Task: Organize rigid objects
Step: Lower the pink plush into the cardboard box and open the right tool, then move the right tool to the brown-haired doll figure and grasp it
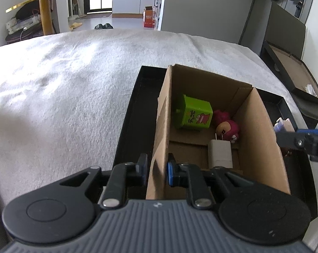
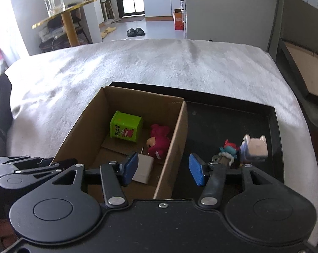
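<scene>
In the left wrist view, the left gripper (image 1: 156, 168) is at the lower centre of the frame. Its two fingers stand on both sides of the left wall of the cardboard box (image 1: 162, 126), and the blue pads are very near the cardboard; it seems clamped on this wall. The box stands inside a black tray (image 1: 135, 109), right of the centre, on a white fleece cover (image 1: 74, 80). In the box lie a green tin (image 1: 192, 113), a pink toy figure (image 1: 226, 127) just beside it on the right, and a white charger (image 1: 220, 152) lower in the frame, touching the pink figure. The right gripper (image 1: 302, 142) enters from the right edge, over the tray; its jaws cannot be read here.

In the right wrist view, the right gripper (image 2: 163, 169) is at the lower centre, jaws apart, with nothing pressed between the pads. The right wall of the box (image 2: 173, 147) passes between the fingers without touching them. The green tin (image 2: 126, 128), the pink figure (image 2: 159, 142) and the charger (image 2: 143, 168) are in the box at the centre left. In the bare part of the tray (image 2: 222, 122), at the right, stand a small red and teal figure (image 2: 228, 148) and a blocky pink and lilac figure (image 2: 255, 147), close together. The left gripper (image 2: 32, 165) shows at the left edge, at the corner of the box.
</scene>
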`<state>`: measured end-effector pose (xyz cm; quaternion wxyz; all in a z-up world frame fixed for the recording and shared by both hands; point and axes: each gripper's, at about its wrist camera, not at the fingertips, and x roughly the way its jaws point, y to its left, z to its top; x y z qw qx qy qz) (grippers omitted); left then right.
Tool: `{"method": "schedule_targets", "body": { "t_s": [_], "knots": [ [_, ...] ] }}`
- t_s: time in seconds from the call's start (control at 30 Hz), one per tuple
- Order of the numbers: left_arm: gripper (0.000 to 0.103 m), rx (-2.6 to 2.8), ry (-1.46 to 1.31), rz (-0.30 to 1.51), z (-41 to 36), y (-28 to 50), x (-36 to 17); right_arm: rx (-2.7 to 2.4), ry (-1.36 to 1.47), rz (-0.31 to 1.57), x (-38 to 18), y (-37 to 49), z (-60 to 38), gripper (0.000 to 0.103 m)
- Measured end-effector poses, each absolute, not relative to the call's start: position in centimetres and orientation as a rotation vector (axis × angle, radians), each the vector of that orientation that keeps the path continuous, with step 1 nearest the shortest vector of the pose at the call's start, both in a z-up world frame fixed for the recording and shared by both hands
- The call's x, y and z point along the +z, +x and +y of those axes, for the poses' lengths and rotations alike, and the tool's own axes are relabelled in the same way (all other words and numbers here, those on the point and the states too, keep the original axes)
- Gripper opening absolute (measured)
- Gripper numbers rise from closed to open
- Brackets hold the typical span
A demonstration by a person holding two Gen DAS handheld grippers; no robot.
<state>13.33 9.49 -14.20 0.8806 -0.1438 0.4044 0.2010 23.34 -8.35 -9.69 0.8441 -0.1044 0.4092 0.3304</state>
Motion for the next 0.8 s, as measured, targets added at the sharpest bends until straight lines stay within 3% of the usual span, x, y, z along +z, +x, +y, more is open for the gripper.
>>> {"method": "schedule_targets", "body": {
  "t_s": [0.1, 0.53, 0.67, 0.8],
  "knots": [
    [0.019, 0.427, -0.278, 0.837, 9.4, 13.4, -13.8, 0.684, -0.212, 0.875, -9.9, 23.7, -9.4, 0.054],
    [0.072, 0.440, -0.215, 0.844, 7.9, 14.7, -13.2, 0.638, -0.119, 0.897, -10.6, 25.5, -13.3, 0.055],
    [0.076, 0.445, -0.199, 0.856, 7.6, 15.3, -13.4, 0.623, -0.104, 0.896, -10.9, 26.1, -14.2, 0.064],
    [0.077, 0.463, -0.193, 0.856, 7.7, 15.5, -13.5, 0.611, -0.087, 0.901, -11.4, 26.7, -15.0, 0.065]
  ]
}}
